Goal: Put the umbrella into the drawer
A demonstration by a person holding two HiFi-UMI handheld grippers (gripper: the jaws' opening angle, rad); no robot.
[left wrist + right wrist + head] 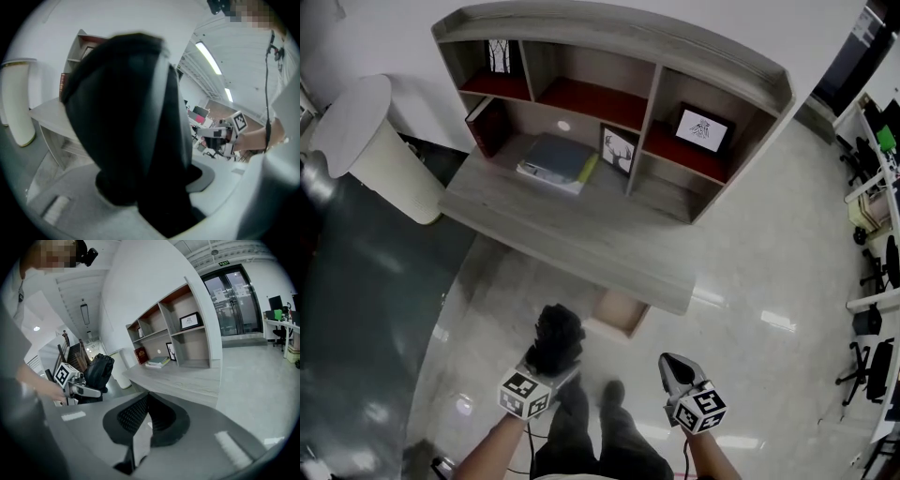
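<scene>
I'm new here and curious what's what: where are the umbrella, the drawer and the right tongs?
umbrella point(558, 337), head view, on its bunched black fabric.
drawer point(619, 312), head view, on its bare inside.
right tongs point(667, 359), head view, at the tips.

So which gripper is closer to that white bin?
Left. The left gripper, holding the umbrella, is on the side of the white bin; the right gripper is farther off.

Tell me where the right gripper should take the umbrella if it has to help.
Probably the free end of the umbrella, beyond the left gripper, from the right side: the left gripper clamps its near end, and the right gripper, jaws shut, stands on that side.
</scene>
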